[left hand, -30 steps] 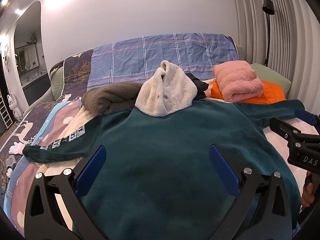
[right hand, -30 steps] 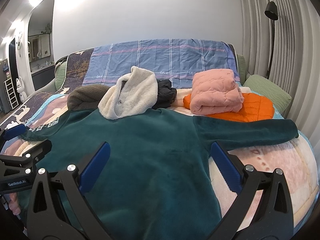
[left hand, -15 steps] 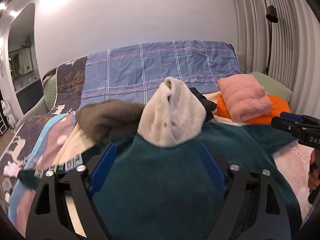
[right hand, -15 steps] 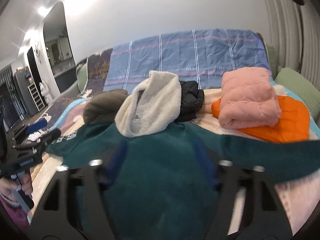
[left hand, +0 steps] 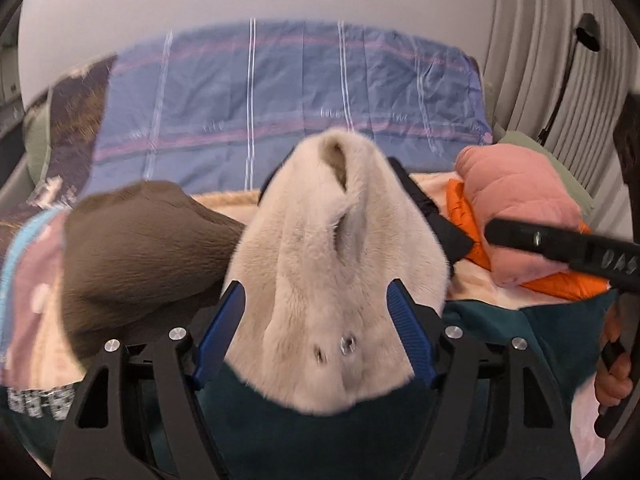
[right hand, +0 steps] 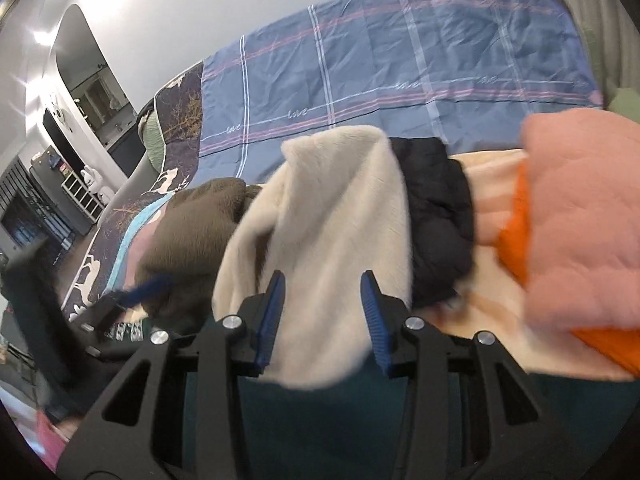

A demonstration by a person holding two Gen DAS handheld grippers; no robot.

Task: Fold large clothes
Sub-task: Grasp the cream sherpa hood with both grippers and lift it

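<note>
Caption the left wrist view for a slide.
Left gripper, jaws closing, at the cream fleece on the teal top.

Cream garment (left hand: 340, 248): long plush fleece. Teal garment (right hand: 328, 428): matt velour. Pink bundle (left hand: 520, 200): quilted cloth. Blue sheet (right hand: 400, 60): smooth, creased cotton.
</note>
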